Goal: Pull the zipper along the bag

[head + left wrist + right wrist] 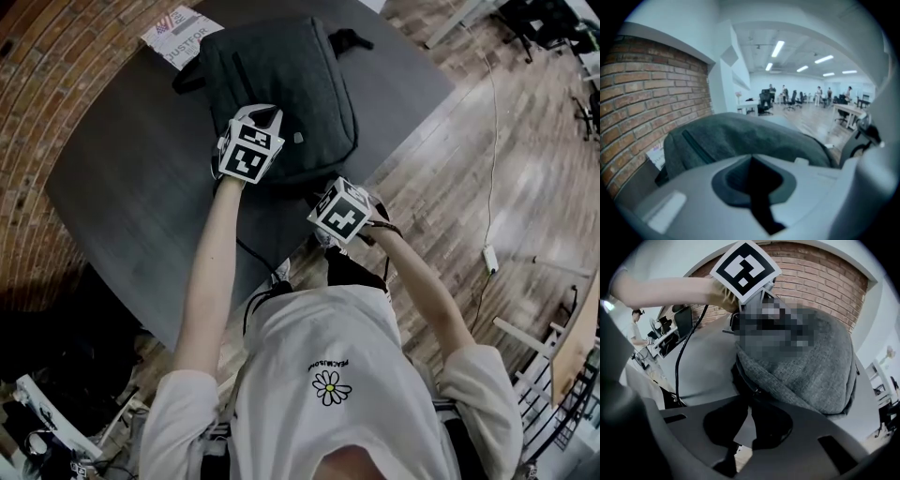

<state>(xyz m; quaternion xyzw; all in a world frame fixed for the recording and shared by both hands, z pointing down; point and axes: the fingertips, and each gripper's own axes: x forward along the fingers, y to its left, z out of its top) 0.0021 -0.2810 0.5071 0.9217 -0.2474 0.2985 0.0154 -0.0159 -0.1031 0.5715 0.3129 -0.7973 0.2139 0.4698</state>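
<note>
Right gripper [748, 411] nearest: jaws narrowly apart, nothing pinched, at the near corner of the bag [281, 84] on the table [122, 159]. The zipper [752, 389] pull sits just ahead, I think; it's dark there. Left gripper [753, 168] closed, resting on the bag top. I'd nip the pull squarely, brace with the left, and draw along the track.

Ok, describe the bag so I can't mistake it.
Look at the dark grey table beside the brick wall. The bag lies at its far end, under the left gripper: dark grey fabric with black straps, unlike the flat white printed sheet beside it.
</note>
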